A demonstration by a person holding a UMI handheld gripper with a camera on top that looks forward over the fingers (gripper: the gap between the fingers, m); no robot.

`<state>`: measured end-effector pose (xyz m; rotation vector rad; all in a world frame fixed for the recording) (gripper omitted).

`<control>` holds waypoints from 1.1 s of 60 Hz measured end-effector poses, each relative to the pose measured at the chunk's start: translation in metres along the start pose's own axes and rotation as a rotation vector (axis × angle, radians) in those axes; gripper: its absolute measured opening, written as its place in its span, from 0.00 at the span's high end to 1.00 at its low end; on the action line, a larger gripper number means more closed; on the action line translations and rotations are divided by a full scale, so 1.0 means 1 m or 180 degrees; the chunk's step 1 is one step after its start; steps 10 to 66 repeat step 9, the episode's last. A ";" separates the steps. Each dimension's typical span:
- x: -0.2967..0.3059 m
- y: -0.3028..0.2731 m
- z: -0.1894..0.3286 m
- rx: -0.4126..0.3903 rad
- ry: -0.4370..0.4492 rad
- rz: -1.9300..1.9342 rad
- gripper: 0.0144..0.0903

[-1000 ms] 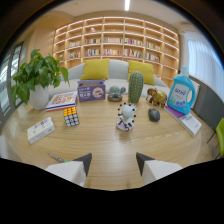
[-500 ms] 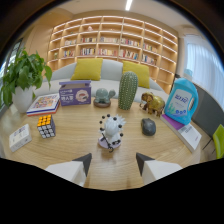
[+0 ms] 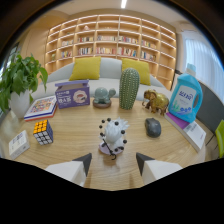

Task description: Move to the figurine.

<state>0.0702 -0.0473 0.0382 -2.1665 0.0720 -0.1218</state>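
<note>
Now tongs point(image 3: 113, 164) open, figurine point(image 3: 113, 136) just ahead (labels unreadable).

gripper point(image 3: 114, 165) has advanced across the table point(image 3: 150, 175): spotted figurine point(image 3: 113, 136) is now just ahead of the open fingers, centred between them (was further off, slightly left). Cactus point(image 3: 128, 88) and elephant point(image 3: 155, 102) loom closer.

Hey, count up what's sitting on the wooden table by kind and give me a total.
Figurines: 2, white spotted figurine, golden elephant
Cactus ornaments: 2, tall cactus, small cactus
Boxes and books: 4
Puzzle cube: 1
Detergent bottle: 1
Potted plant: 1
Grey mouse: 1
Total: 12
</note>
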 end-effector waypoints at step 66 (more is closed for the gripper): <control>0.003 -0.004 -0.003 0.0024 0.0017 0.0016 0.08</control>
